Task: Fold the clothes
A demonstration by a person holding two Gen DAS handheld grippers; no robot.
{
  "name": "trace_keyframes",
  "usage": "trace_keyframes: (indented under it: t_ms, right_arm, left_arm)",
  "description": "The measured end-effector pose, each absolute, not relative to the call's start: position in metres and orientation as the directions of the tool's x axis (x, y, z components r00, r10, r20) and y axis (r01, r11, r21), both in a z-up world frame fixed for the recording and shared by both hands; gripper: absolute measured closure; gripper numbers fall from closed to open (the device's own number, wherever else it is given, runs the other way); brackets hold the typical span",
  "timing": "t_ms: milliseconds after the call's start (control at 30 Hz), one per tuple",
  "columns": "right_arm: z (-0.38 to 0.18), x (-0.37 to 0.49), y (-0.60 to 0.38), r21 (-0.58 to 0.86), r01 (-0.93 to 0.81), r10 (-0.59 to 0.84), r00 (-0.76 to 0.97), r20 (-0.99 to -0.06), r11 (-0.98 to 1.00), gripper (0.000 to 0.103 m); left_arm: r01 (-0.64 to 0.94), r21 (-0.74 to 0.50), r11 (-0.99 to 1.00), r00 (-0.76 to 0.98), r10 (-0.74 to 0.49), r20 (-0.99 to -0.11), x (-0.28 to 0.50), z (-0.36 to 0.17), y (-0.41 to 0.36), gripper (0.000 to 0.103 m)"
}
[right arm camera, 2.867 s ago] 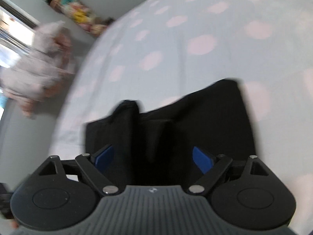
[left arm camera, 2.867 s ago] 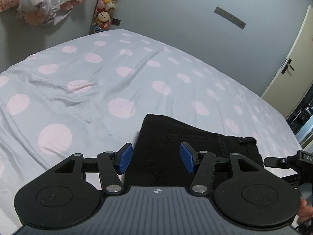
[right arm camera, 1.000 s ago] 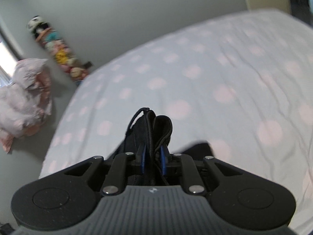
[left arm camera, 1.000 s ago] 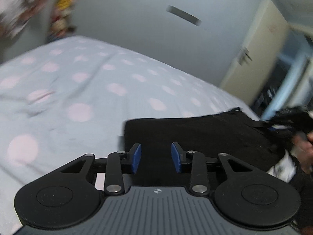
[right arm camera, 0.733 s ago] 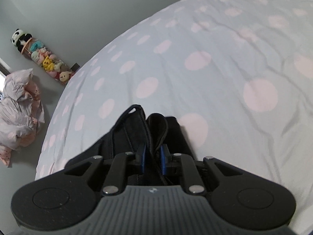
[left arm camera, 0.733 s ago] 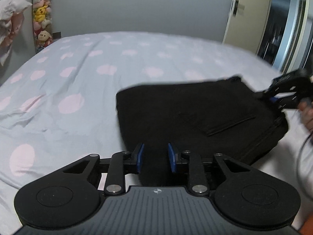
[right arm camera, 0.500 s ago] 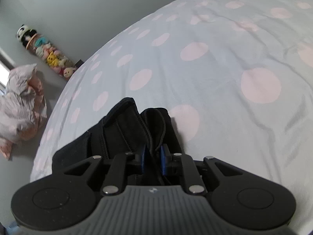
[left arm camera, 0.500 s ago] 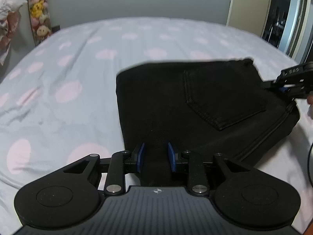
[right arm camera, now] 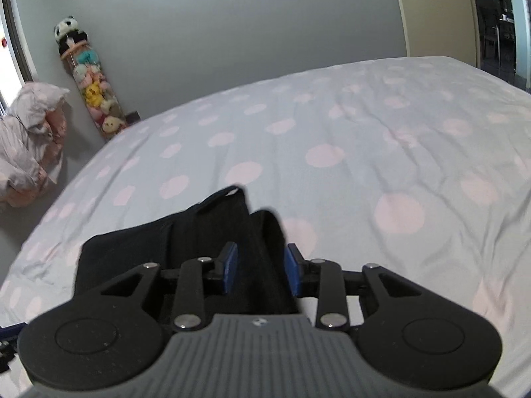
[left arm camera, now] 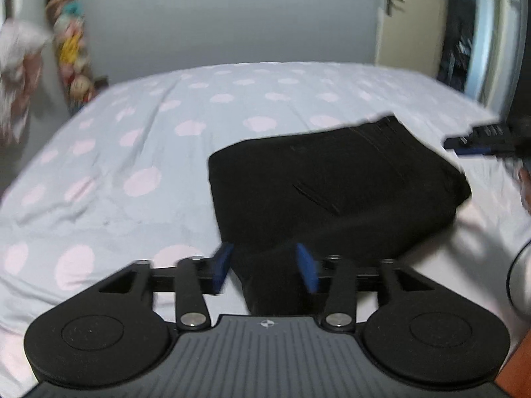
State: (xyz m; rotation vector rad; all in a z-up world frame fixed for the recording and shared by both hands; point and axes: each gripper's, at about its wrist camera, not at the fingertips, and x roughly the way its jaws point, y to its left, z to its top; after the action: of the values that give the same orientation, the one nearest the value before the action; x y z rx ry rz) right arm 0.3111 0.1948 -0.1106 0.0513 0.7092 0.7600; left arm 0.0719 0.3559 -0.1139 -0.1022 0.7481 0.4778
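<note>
- Room: grey walls and a cream door [right arm camera: 434,10] rise behind the bed [left arm camera: 139,152], the landmark for every place below; its pale sheet bears pink dots and shallow creases, a soft, yielding support.
- Off the bed's far left corner: a tall clear tube of plush toys [right arm camera: 93,93] and, left of it, a crumpled pink-and-white bundle [right arm camera: 30,142].
- Task's thing: black trousers [left arm camera: 332,192], lying on the near part of the bed as a compact folded rectangle, several layers thick. A back pocket seam faces up. The layered waistband end, with a belt loop, lies toward the right gripper.
- Handling (judgement): the cloth looks like dense denim, matte, weighty for clothing, limp but with stiff seams. It should not slip or break. The thick seamed edges and corners offer the surest hold. Lifting by one layer alone would let the stack spill open.
- Stage (judgement): the bundle lies as a finished fold would; equally, one more fold may be due.
- Left gripper [left arm camera: 265,267]: blue pads parted, jaws wide, straddling the bundle's near corner without pinching it.
- Right gripper [right arm camera: 260,267]: jaws moderately apart; the waistband edge stands between the pads, not squeezed.
</note>
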Motion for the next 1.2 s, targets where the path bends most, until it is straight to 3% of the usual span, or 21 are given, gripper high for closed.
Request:
trace_keyframes:
  t_ms: [200,333,567,800,867,1000,1067,1200]
  right_arm:
    - [-0.129,0.295,0.214,0.186,-0.64,0.6,0.523,-0.605,0.745,0.068]
    - [-0.149,0.303,0.217,0.187,-0.629,0.579,0.502,-0.643,0.754,0.07]
    - [-0.157,0.309,0.217,0.215,-0.623,0.581,0.474,-0.662,0.753,0.07]
    - [-0.156,0.305,0.22,0.182,-0.632,0.57,0.491,-0.659,0.754,0.069]
    - [-0.15,0.296,0.222,0.138,-0.635,0.556,0.526,-0.644,0.76,0.069]
    - [-0.132,0.278,0.219,0.093,-0.621,0.547,0.597,-0.587,0.778,0.069]
    - [-0.122,0.27,0.217,0.08,-0.62,0.552,0.622,-0.556,0.78,0.069]
    - [-0.11,0.261,0.22,0.053,-0.62,0.553,0.654,-0.516,0.783,0.067]
  left_arm:
    - [-0.415,0.225,0.882,0.536,0.437,-0.722,0.091,-0.147,0.334,0.046]
    - [-0.442,0.217,0.871,0.489,0.436,-0.755,0.095,-0.157,0.341,0.07]
    - [-0.445,0.265,0.856,0.418,0.46,-0.783,0.099,-0.171,0.345,0.071]
    - [-0.428,0.243,0.871,0.487,0.449,-0.749,0.079,-0.145,0.333,0.068]
    - [-0.427,0.197,0.882,0.545,0.425,-0.722,0.07,-0.13,0.331,0.066]
    - [-0.487,-0.012,0.873,0.665,0.362,-0.654,0.056,-0.103,0.35,0.051]
    - [-0.529,-0.101,0.843,0.693,0.36,-0.624,0.053,-0.098,0.363,0.051]
    - [-0.621,-0.154,0.769,0.686,0.437,-0.582,0.058,-0.093,0.391,0.051]
